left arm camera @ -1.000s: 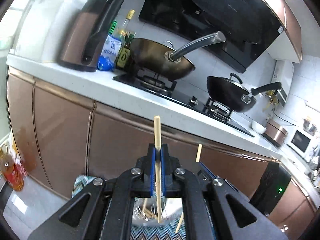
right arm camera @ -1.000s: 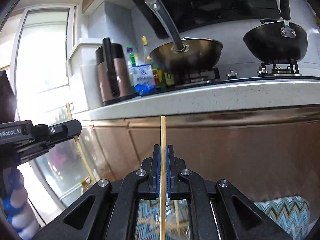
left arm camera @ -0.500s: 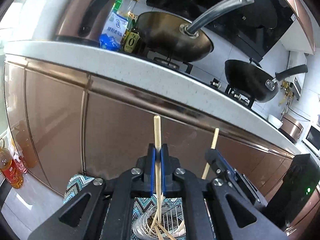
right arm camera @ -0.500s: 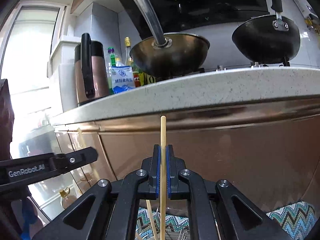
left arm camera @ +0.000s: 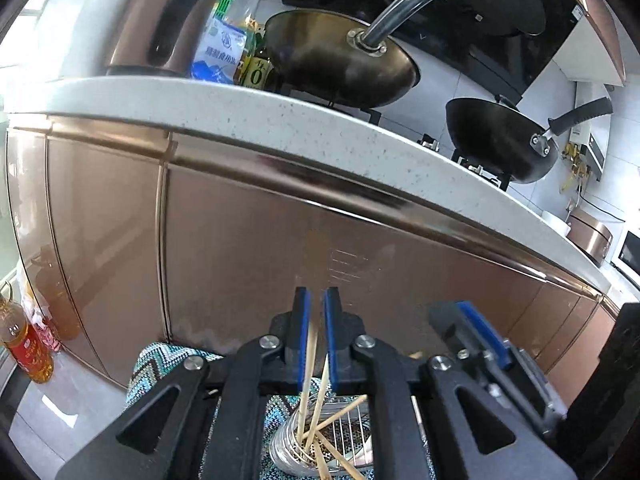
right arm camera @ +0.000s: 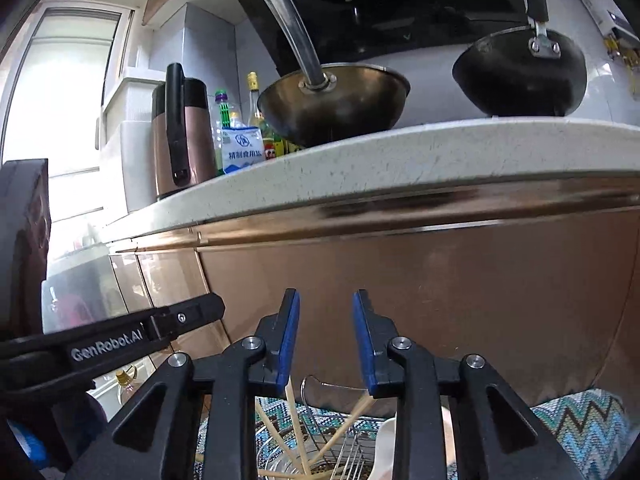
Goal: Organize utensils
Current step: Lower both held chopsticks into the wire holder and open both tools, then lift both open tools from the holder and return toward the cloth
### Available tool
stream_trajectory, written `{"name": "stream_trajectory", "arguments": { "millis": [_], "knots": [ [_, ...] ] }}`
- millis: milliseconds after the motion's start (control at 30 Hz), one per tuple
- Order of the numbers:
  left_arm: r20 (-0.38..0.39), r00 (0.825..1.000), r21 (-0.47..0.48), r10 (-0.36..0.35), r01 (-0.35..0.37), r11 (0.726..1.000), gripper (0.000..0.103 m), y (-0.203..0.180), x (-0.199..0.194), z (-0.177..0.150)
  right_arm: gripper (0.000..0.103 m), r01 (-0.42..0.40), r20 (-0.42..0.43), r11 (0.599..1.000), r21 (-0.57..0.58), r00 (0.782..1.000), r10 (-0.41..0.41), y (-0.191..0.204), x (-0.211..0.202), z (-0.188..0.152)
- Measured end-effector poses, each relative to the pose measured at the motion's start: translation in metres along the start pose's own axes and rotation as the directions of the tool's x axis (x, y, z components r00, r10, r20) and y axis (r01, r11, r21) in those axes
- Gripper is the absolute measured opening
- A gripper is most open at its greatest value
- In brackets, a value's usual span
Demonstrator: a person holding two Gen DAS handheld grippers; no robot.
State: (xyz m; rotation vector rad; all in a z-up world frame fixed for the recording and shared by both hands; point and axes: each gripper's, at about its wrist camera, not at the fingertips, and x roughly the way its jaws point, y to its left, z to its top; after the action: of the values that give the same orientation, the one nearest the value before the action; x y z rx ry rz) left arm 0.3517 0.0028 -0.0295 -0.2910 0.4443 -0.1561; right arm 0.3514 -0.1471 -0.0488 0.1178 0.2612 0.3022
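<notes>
My left gripper point(left arm camera: 316, 296) hangs over a ridged metal chopstick holder point(left arm camera: 288, 448). Its jaws are opening, a narrow gap between the blue pads. A wooden chopstick point(left arm camera: 310, 364) stands loose in that gap, its lower end in the holder among several other chopsticks. My right gripper point(right arm camera: 326, 300) is also opening, its pads wide apart with nothing pressed between them. Just below its left pad a chopstick point(right arm camera: 291, 398) leans in the holder point(right arm camera: 280, 464). The right gripper's finger point(left arm camera: 480, 336) shows beside the left one. One left finger point(right arm camera: 120, 340) crosses the right wrist view.
The holder sits in a wire rack point(left arm camera: 348, 428) on a zigzag cloth point(left arm camera: 156, 364). A white dish point(right arm camera: 388, 448) lies in the rack. Copper cabinet fronts point(left arm camera: 240, 260) and a speckled counter edge point(left arm camera: 320, 128) with two woks stand close ahead. An oil bottle point(left arm camera: 24, 344) stands lower left.
Both grippers sank toward the holder and parted their jaws. The chopstick each one held upright has slid down out of the pads into the holder.
</notes>
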Motion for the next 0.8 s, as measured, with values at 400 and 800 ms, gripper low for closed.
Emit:
{"name": "stream_trajectory", "arguments": {
  "millis": [400,800],
  "knots": [
    [0.057,0.998,0.022,0.004,-0.006,1.0,0.022,-0.004,-0.092,0.022,0.032,0.044,0.031,0.999,0.002,0.999,-0.044,0.006,-0.087,0.034],
    [0.056,0.994,0.06,0.092,-0.095,0.994,0.034,-0.005,-0.197,-0.008,0.037,0.068,-0.07,0.997,-0.043,0.995,-0.071,0.029,-0.176,0.023]
  ]
}}
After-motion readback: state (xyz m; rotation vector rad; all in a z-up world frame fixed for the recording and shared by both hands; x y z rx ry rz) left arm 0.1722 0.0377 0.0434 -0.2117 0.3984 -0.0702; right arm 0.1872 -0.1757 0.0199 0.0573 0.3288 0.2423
